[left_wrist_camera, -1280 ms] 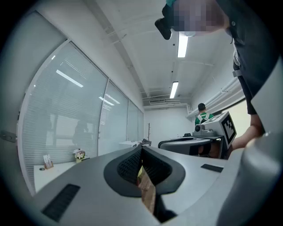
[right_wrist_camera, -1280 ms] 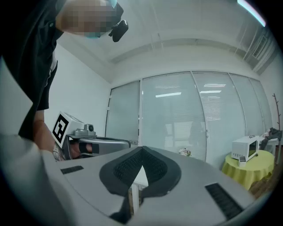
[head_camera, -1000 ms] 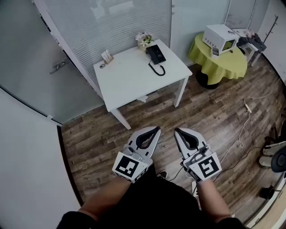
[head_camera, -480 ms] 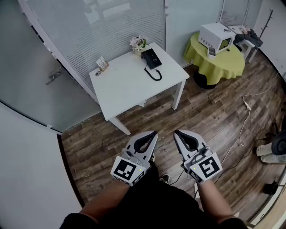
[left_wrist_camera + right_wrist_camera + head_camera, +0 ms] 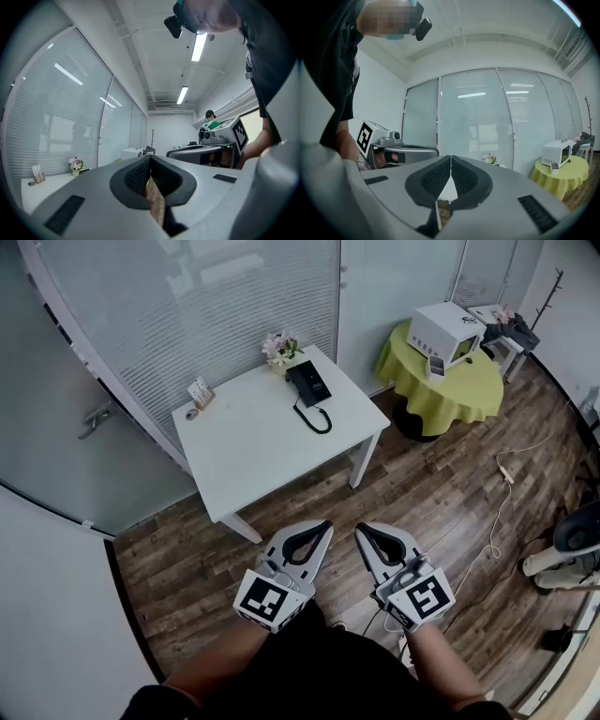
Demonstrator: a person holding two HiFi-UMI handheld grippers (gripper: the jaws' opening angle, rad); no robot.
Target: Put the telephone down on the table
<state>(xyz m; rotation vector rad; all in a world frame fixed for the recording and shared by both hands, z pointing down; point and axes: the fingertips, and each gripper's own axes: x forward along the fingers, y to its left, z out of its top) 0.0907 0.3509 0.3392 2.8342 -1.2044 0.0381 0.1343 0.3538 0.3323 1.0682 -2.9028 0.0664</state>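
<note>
**Glass-walled office with a plank floor**

A dark wood-plank floor [image 5: 431, 493] runs through the room. A white square surface [image 5: 253, 442] stands against a glass wall [image 5: 234, 296] with lowered blinds. To the left of it is a glass door [image 5: 52, 371] with a lever handle [image 5: 94, 416]. Towards the far right stands a round table [image 5: 450, 395] under a yellow-green cloth, carrying a white microwave [image 5: 448, 329], with a coat stand [image 5: 551, 292] beyond. A white cable [image 5: 497, 512] trails over the floor. Long tube lights [image 5: 199, 46] glow on the white ceiling [image 5: 150, 42].

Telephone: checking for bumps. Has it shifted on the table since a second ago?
No: the telephone still lies beside the flowers on the white table.
</note>
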